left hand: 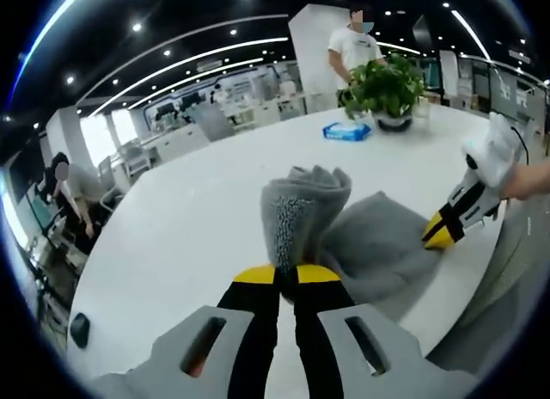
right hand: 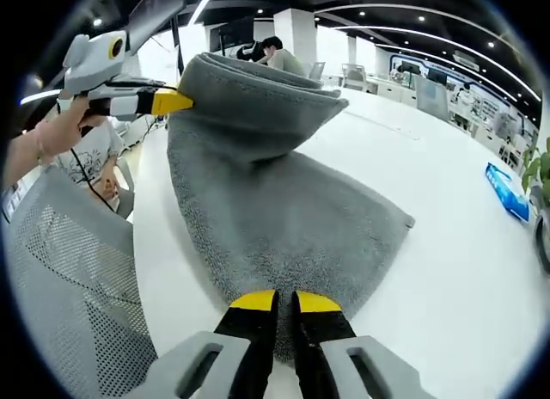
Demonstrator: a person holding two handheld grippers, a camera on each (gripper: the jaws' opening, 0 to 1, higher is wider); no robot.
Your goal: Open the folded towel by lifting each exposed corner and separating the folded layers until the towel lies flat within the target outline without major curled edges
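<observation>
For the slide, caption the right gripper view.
Both tools pinch a grey towel on a white table, the left tool lifting one folded edge.

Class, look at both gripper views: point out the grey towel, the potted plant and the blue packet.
grey towel (right hand: pixel 284 218): right gripper view, flat middle of the cloth.
potted plant (left hand: pixel 387 85): left gripper view, its leaves.
blue packet (left hand: pixel 346 131): left gripper view, its top face.

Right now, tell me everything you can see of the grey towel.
The grey towel is soft looped terry, still partly folded. It rests on the white table, one corner lifted and curled over, pinched by the left tool. The right tool is shut on the opposite edge, which lies low against the table.
</observation>
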